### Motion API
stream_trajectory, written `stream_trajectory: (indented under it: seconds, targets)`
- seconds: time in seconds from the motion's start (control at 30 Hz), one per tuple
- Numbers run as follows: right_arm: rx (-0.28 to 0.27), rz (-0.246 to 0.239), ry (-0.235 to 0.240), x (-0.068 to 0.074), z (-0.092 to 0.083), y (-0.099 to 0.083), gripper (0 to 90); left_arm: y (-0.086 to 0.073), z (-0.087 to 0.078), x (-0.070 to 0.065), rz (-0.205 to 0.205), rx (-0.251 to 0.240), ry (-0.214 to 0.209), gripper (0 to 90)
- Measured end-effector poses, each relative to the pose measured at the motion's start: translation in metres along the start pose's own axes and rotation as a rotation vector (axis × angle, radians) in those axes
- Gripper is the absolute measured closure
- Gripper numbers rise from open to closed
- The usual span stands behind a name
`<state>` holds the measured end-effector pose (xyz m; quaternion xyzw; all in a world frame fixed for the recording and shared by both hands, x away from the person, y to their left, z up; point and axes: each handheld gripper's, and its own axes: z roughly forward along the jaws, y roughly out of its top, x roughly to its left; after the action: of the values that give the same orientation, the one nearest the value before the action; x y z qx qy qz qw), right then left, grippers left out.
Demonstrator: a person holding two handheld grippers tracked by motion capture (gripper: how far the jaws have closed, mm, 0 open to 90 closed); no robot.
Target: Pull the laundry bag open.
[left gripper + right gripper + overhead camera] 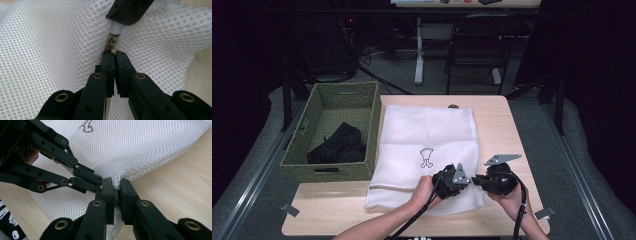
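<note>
A white mesh laundry bag (427,135) lies flat on the wooden table (504,130), with a small outline drawing on its middle. My two grippers meet at its front right corner. The left gripper (467,181) is shut on the beige zipper pull (111,43), its jaws (114,53) pinched together along the zipper line. From the opposite side the right gripper (475,179) is shut on the bag's edge at the zipper end (115,182), mesh (140,147) bunching up between its pads. The left gripper's fingers (86,178) touch that same spot.
A woven green basket (324,172) stands at the table's left edge and holds black clothing (339,145). Bare wood runs along the right side and front of the bag. A chair (477,45) and a desk leg stand beyond the table.
</note>
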<state>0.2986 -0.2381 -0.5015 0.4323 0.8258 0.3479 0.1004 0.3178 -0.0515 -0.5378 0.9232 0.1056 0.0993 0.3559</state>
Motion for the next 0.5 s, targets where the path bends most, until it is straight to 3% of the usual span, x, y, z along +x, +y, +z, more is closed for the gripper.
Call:
stream_trajectory:
  seconds: [0.5]
  targets:
    - [0.009, 0.004, -0.014, -0.0014, 0.0004, -0.0004, 84.2, -0.0015, -0.0012, 0.0021, 0.000, 0.015, -0.005, 87.1]
